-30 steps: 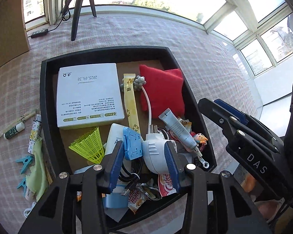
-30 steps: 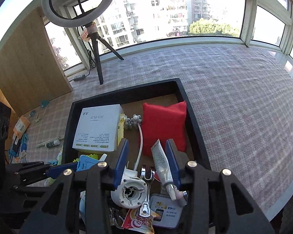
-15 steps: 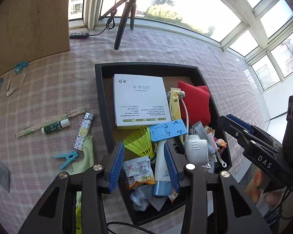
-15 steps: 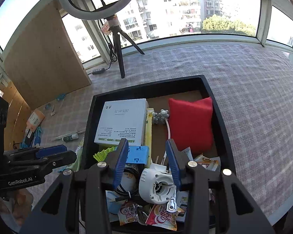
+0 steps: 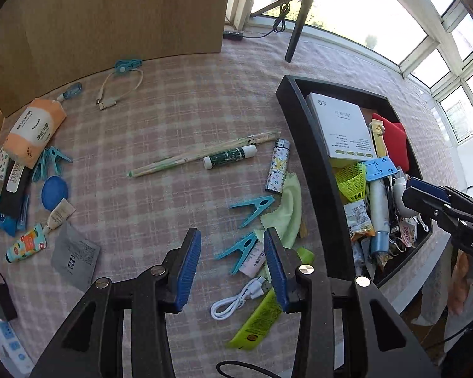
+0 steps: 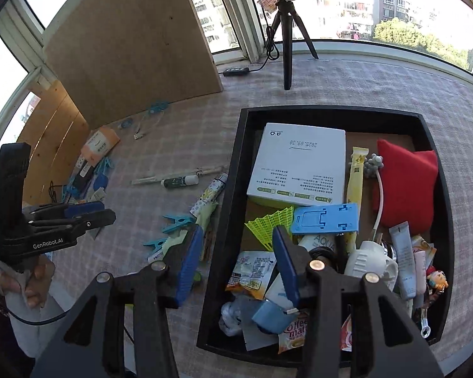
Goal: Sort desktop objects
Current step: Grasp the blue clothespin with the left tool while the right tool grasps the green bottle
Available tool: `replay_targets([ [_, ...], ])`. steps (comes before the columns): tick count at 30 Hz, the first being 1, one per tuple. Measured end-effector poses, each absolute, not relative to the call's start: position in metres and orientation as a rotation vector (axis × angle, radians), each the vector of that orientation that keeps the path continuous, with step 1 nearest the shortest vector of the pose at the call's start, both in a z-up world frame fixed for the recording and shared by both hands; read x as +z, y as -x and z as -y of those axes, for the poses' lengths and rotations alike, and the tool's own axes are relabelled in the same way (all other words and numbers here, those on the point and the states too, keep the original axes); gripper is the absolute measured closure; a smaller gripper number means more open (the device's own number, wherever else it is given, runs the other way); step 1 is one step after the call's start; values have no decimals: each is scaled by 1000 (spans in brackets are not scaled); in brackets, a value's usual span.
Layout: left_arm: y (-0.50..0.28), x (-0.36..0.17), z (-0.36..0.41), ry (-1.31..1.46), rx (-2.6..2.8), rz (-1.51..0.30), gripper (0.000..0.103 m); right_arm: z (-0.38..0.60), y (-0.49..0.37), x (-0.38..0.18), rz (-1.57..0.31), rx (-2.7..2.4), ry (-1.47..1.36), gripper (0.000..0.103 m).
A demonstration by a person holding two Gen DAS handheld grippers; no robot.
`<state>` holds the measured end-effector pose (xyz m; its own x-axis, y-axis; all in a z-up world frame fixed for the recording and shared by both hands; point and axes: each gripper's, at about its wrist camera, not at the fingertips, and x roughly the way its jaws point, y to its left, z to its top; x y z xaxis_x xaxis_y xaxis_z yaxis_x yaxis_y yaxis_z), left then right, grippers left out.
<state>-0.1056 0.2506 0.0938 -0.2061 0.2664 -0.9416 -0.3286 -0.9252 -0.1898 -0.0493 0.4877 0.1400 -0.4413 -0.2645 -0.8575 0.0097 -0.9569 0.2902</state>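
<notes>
Left claw (image 5: 231, 264) was held wide open, empty, above blue clothespins (image 5: 238, 252) on the surface (image 5: 173, 119). Right claw (image 6: 235, 263) was likewise open, empty, over the black tray's (image 6: 233, 189) left wall.

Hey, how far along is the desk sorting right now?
Partway. The black tray already holds plenty: white box, red pouch, blue phone stand. Nothing is in hand; the left gripper and right gripper are both open and empty. Left on the cloth: blue clothespins, lighter, white cable, chopsticks, far-left clutter.
</notes>
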Motion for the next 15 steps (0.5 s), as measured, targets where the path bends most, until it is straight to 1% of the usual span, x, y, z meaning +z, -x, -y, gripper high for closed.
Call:
replay_targets([
  [3,97,79,-243,1694,2145,-142,66,-460,45,125,403,-2441,-1603,58],
  [8,93,54,-243,1679,2036,-230,67,-421,29,94,532,-2360,-1685,58],
  [11,93,38,-252,1626,1964,-347,67,-404,19,76,591,-2387,-1730,58],
  [15,83,21,-267,1534,1827,-532,67,-399,6,50,832,-2405,-1813,58],
])
